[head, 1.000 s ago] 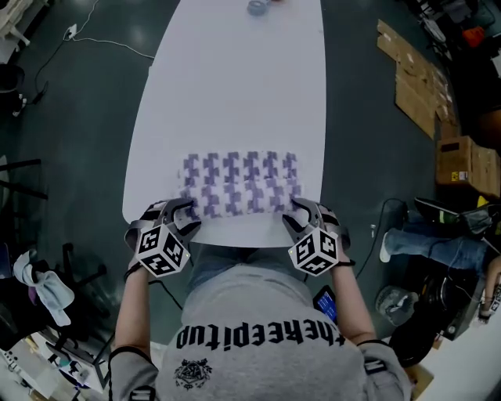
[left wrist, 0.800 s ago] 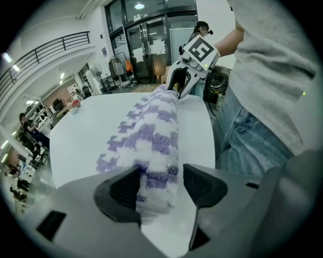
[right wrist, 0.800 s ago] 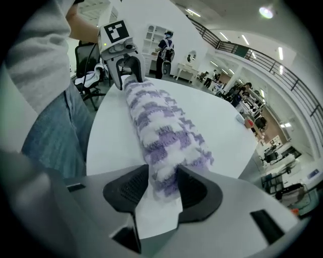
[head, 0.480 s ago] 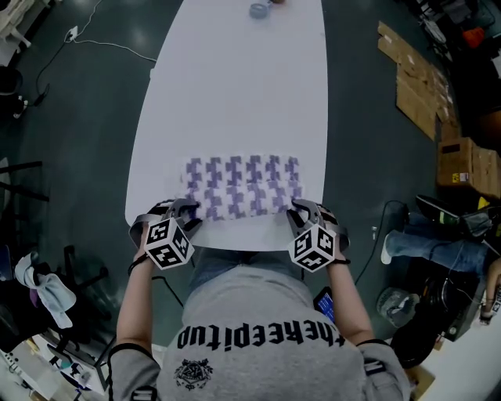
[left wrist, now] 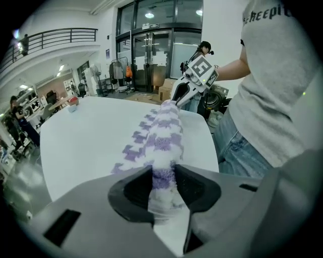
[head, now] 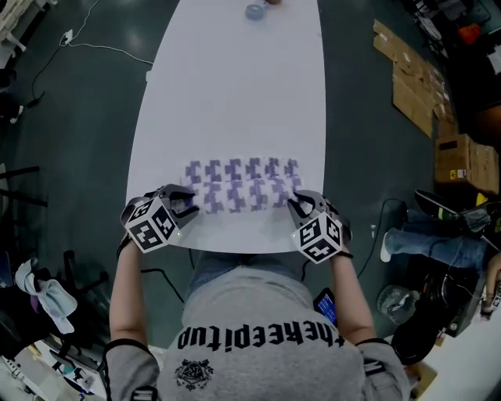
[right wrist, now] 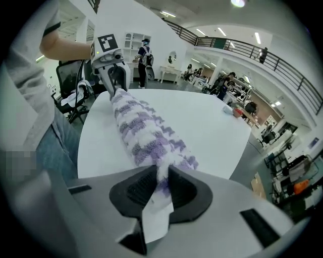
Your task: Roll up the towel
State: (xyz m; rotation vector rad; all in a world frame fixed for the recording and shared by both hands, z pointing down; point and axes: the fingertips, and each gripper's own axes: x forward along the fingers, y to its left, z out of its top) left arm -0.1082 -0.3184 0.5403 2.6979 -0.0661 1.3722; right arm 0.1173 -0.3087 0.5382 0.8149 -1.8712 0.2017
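The fingers (left wrist: 132, 190) on both have just closed in and now pinch the towel's (head: 243, 186) near edge, left gripper (head: 186, 205) at one corner, right gripper (head: 296, 205) at the other, both tilted steeply down, so two grippers, one purple-checked towel at the bench's (head: 235, 94) near end.

I log the towel (head: 241, 186) as white with rows of blocky purple marks; the pattern runs right into its bunched near edge. Table (head: 235, 94): plain white, no markings. Floor (head: 78, 102): dark grey-green. Shirt (head: 258, 313), near: pale grey with black lettering. Jeans (head: 223, 265): blue. Cardboard (head: 413, 86), far right: tan. Small item (head: 255, 11) at the table's far end: blue-grey.
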